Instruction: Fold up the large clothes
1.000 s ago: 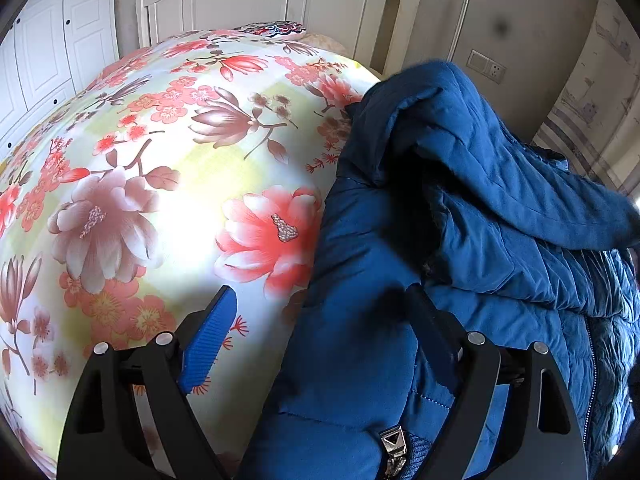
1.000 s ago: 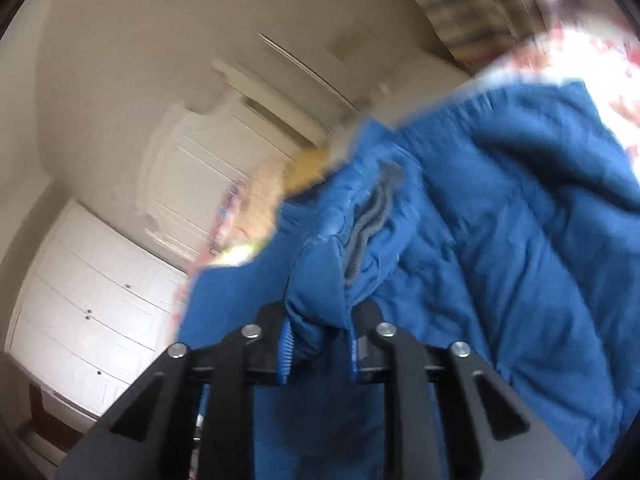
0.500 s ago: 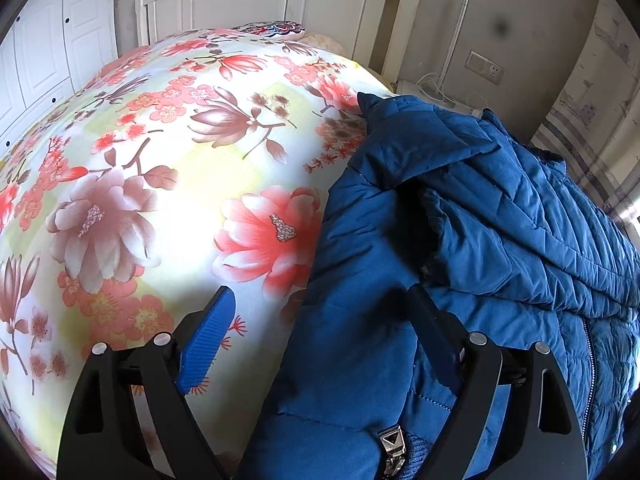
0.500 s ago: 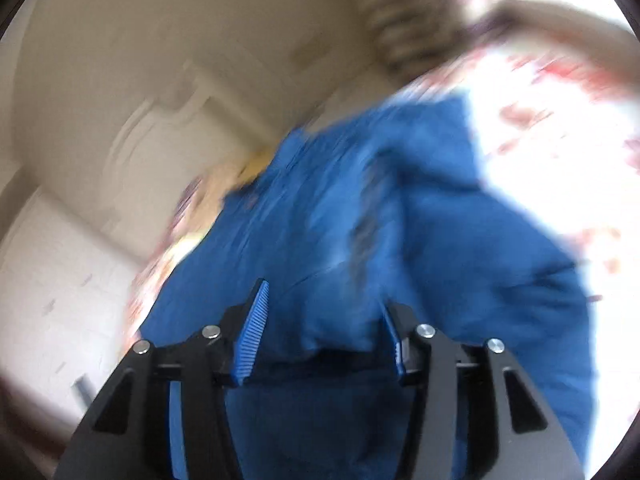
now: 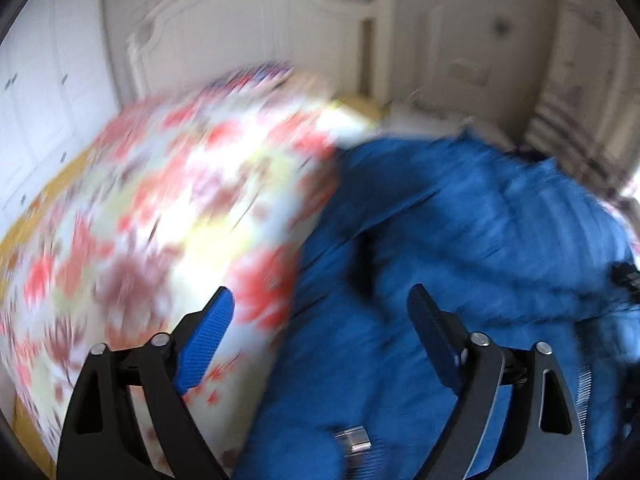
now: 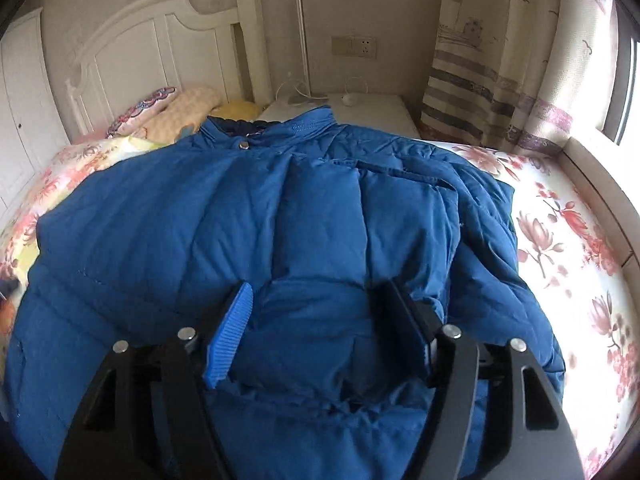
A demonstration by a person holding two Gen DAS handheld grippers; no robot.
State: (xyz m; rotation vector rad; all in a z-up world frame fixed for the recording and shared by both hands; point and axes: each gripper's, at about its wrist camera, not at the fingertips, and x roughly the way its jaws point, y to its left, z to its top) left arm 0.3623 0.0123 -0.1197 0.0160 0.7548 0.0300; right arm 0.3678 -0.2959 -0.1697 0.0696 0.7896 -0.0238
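- The blue padded jacket (image 6: 280, 220) lay spread on the floral bedspread (image 6: 560, 232), collar toward the white headboard (image 6: 160, 48).
- The right tool (image 6: 320, 320) stood wide apart over the jacket, gripping nothing.
- The left tool (image 5: 320, 320) stood wide at the jacket's edge; that view was blurred.

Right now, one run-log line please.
task: fold jacket | jacket: spread on bed, collar toward headboard | left tongs: open | right tongs: open, over jacket

Blurred: spread left gripper (image 5: 320, 320) over blue jacket (image 5: 460, 240), apparently empty.
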